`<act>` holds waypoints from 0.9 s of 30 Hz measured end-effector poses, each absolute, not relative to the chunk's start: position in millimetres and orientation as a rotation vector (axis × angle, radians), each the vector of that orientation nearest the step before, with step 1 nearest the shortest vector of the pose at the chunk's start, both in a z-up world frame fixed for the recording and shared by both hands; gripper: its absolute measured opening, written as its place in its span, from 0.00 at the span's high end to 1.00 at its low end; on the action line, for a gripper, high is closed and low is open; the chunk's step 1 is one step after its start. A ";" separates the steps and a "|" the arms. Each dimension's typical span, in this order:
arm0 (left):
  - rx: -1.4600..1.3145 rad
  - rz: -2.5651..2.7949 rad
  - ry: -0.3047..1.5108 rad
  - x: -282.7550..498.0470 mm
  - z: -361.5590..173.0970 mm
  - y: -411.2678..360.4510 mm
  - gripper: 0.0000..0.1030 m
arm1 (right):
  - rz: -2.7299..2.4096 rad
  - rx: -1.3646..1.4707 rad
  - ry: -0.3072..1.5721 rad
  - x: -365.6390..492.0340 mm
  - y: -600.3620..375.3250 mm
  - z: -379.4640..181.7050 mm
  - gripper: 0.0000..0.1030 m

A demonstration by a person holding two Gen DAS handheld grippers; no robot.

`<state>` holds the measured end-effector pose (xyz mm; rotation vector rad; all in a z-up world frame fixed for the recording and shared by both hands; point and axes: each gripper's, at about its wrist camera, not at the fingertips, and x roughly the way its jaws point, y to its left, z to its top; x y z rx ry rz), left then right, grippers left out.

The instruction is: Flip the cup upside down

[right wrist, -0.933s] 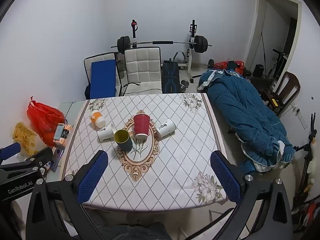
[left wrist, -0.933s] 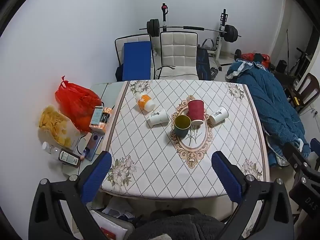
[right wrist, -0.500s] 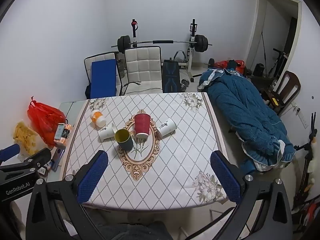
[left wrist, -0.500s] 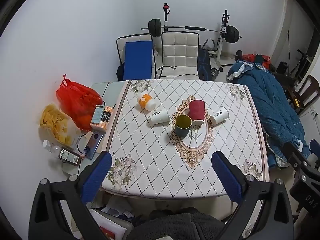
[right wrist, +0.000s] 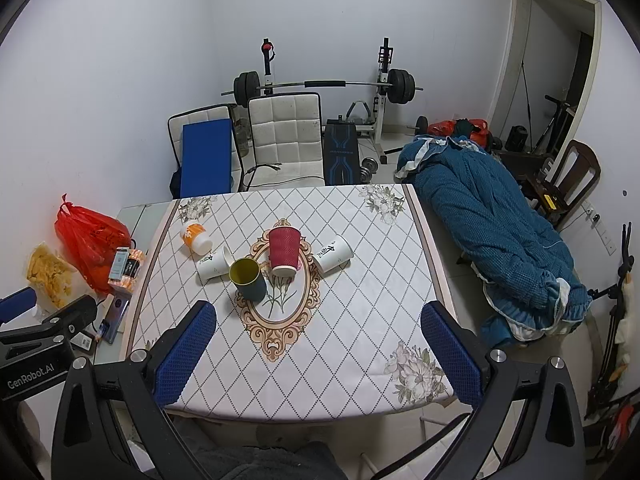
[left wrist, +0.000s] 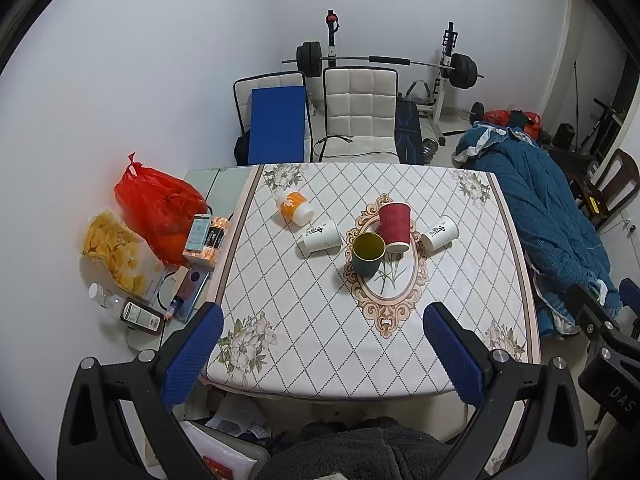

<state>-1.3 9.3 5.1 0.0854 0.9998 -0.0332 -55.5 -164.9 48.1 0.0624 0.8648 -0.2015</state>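
green cup [left wrist: 368,254] upright, both hand-held grippers high, wide apart

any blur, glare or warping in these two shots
Left wrist view: sharp, evenly lit, no glare; fisheye bows the table edges and darkens the corners. Right wrist view: equally sharp, soft shadows under the cups, door frame visibly curved.

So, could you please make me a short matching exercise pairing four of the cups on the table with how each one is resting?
Things:
1. red cup
2. dark green cup
3. orange cup
4. right-hand white cup

States:
A. on its side, near the table's far left corner
B. upside down, rim on the cloth
C. on its side, right of the red cup
D. upright, yellow inside showing

Pairs: 1-B, 2-D, 3-A, 4-C
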 end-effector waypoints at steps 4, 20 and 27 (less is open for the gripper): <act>0.086 -0.030 1.000 -0.8 5.8 8.4 0.00 | -0.202 0.064 0.866 -54.3 -164.6 48.4 0.00; 0.091 -0.034 0.993 -0.8 8.4 5.9 0.00 | -0.202 0.064 0.864 -54.2 -163.8 48.8 0.00; 0.092 -0.035 0.989 0.7 12.1 5.6 0.00 | -0.201 0.067 0.861 -54.0 -161.9 54.6 0.00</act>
